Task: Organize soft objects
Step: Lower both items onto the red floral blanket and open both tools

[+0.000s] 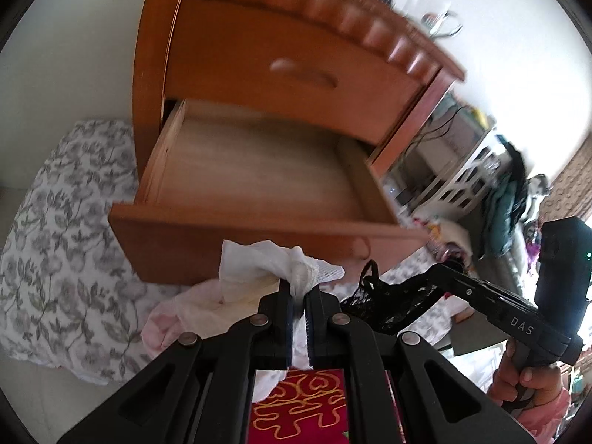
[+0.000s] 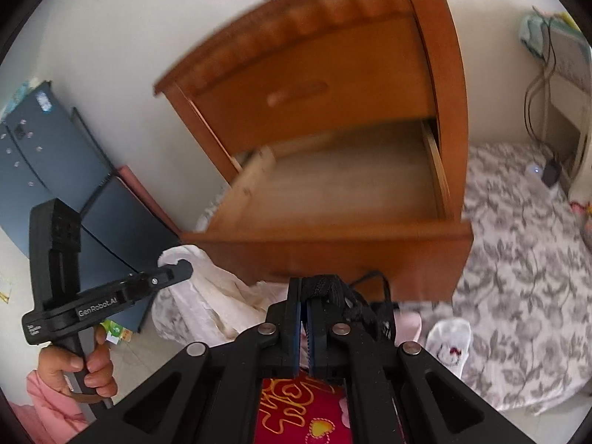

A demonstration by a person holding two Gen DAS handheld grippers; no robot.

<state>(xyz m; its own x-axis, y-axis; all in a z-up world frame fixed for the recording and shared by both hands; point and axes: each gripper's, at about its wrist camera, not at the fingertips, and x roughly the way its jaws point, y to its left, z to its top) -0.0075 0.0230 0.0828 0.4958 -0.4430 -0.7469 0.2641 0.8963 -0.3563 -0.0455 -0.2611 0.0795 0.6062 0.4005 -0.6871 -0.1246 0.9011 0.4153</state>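
Nightstand sits blurry, its bottom drawer pulled open. Just in front of the drawer, the left gripper pinches a white garment and the right gripper pinches a black lacy piece (both bunched, no clear long axis). A white sock lies on the floral sheet beside the drawer.

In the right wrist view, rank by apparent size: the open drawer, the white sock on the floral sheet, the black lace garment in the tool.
1. Open drawer, largest by far.
2. White sock.
3. Black lace garment, close to the sock; the tool hides part of it and it is nearer the camera, so the order of 2 and 3 is unsure.
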